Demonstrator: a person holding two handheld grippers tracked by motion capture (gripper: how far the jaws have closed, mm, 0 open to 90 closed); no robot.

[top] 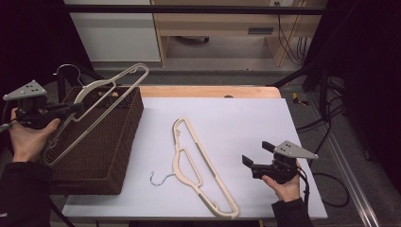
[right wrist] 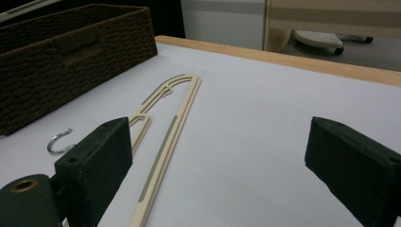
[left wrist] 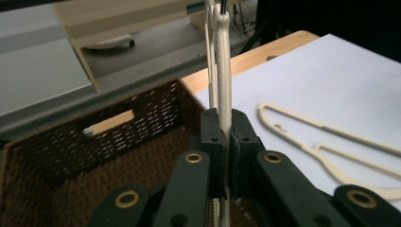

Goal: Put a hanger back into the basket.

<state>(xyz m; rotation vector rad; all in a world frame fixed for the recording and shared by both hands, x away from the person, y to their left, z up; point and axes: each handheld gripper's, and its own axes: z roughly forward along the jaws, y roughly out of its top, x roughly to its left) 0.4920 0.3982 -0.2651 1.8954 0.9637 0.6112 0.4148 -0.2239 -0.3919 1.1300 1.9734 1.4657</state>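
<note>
While the left gripper (top: 78, 108) pinches it, a cream hanger (top: 101, 101) hangs tilted above the brown wicker basket (top: 120, 156), its long bar slanting from the basket's near left corner up past the far rim. Its metal hook (top: 68, 70) sticks up behind the gripper. From the left gripper view, the two black jaws stand pressed together on the hanger's (left wrist: 223, 71) thin edge, which rises straight up between them; whether its lower end touches the basket's inside (left wrist: 94, 142) I cannot quite tell, as the jaws cover that part. The left hand (top: 28, 137) holds the gripper at the basket's left side, over its rim.

Beside the basket, a second cream hanger (top: 198, 165) lies flat on the white table cover (top: 246, 118), running from mid-table toward the near edge, with its small metal hook (top: 161, 178) pointing toward the basket. To the right of it, well apart, the right gripper (top: 255, 158) rests low over the cover in the right hand (top: 286, 187), pointing toward the lying hanger. In the right gripper view its jaws stand spread wide with nothing between them, and the lying hanger (right wrist: 165, 137) stretches away just past the left jaw.
</note>
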